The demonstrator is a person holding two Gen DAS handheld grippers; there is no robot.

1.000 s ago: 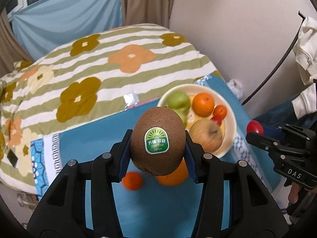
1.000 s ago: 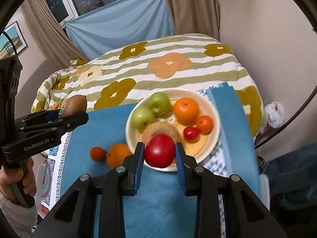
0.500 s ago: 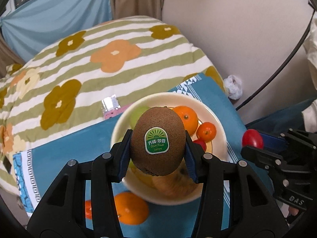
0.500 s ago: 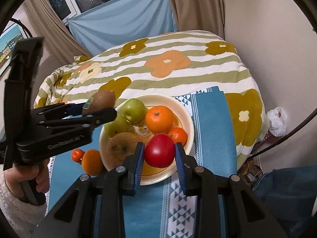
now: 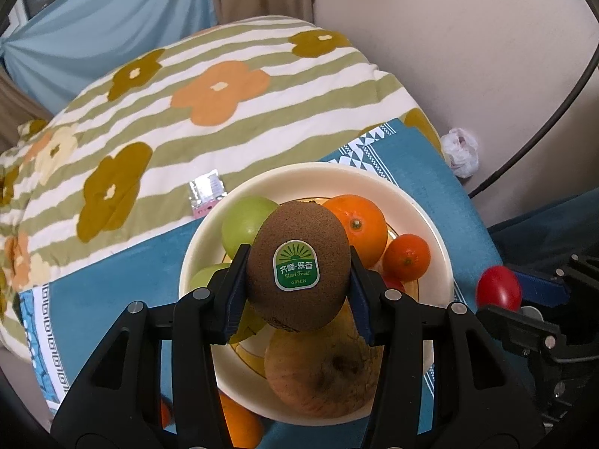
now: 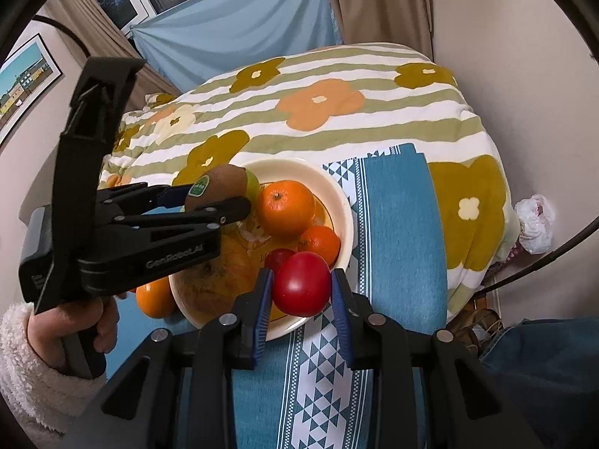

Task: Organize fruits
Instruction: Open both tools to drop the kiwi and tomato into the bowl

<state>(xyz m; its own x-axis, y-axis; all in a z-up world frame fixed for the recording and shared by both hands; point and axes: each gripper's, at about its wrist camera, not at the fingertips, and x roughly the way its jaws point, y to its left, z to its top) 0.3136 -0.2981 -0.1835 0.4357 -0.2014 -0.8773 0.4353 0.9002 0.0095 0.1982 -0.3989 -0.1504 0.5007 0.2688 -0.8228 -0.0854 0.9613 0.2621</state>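
My left gripper (image 5: 297, 280) is shut on a brown kiwi (image 5: 297, 262) with a green sticker and holds it above the cream bowl (image 5: 430, 224). The bowl holds green apples (image 5: 243, 220), an orange (image 5: 365, 224), a tangerine (image 5: 406, 258) and a large brownish pear (image 5: 322, 370). My right gripper (image 6: 301, 292) is shut on a red tomato (image 6: 301, 284) over the bowl's near right rim (image 6: 346, 217). The kiwi (image 6: 219, 185) and left gripper (image 6: 209, 202) also show in the right wrist view, over the bowl's left side.
The bowl stands on a blue cloth (image 6: 404, 247) over a flowered striped blanket (image 5: 209, 89). An orange (image 6: 155, 297) lies on the cloth left of the bowl. A small foil packet (image 5: 206, 191) lies behind the bowl. A wall is close on the right.
My left gripper has carried the kiwi from beside the bowl to above it. My right gripper with the tomato has shifted right, toward the bowl's right rim.
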